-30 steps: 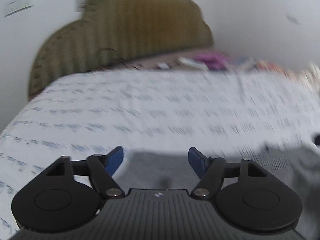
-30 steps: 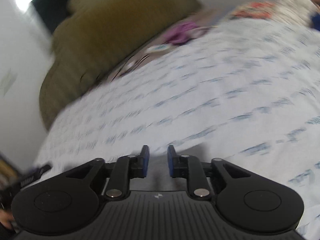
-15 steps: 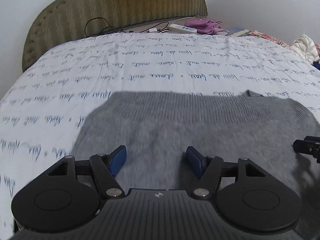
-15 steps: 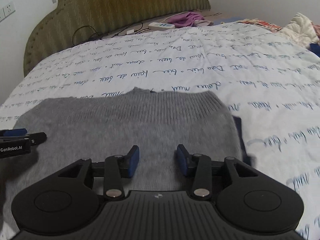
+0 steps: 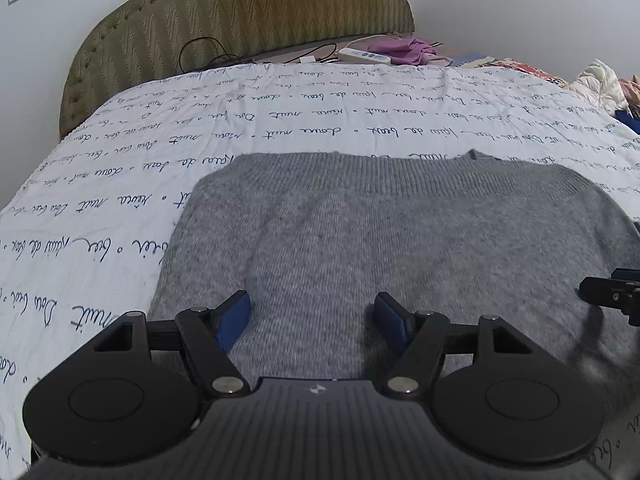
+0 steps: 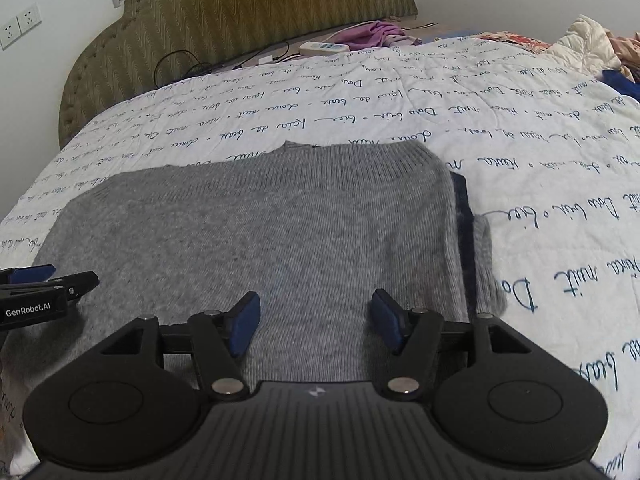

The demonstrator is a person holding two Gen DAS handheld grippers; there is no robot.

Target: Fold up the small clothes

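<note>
A grey knit sweater [image 5: 400,240] lies flat on the bed, its ribbed hem toward the headboard; it also shows in the right wrist view [image 6: 260,232]. A dark blue part with a grey cuff [image 6: 476,248] sticks out under its right edge. My left gripper [image 5: 312,322] is open and empty, low over the sweater's near left part. My right gripper [image 6: 316,324] is open and empty over the near right part. Each gripper's tip shows in the other's view: the right one [image 5: 612,292], the left one [image 6: 44,288].
The bed has a white cover with blue script [image 5: 280,120] and an olive padded headboard [image 5: 240,12]. A power strip [image 5: 364,56], cables and a purple cloth [image 5: 404,46] lie by the headboard. Other clothes [image 6: 588,44] are heaped at the far right.
Both views tilted down from the blurred headboard onto the sweater and steadied. My right gripper opened from nearly shut to wide. My left gripper stayed open.
</note>
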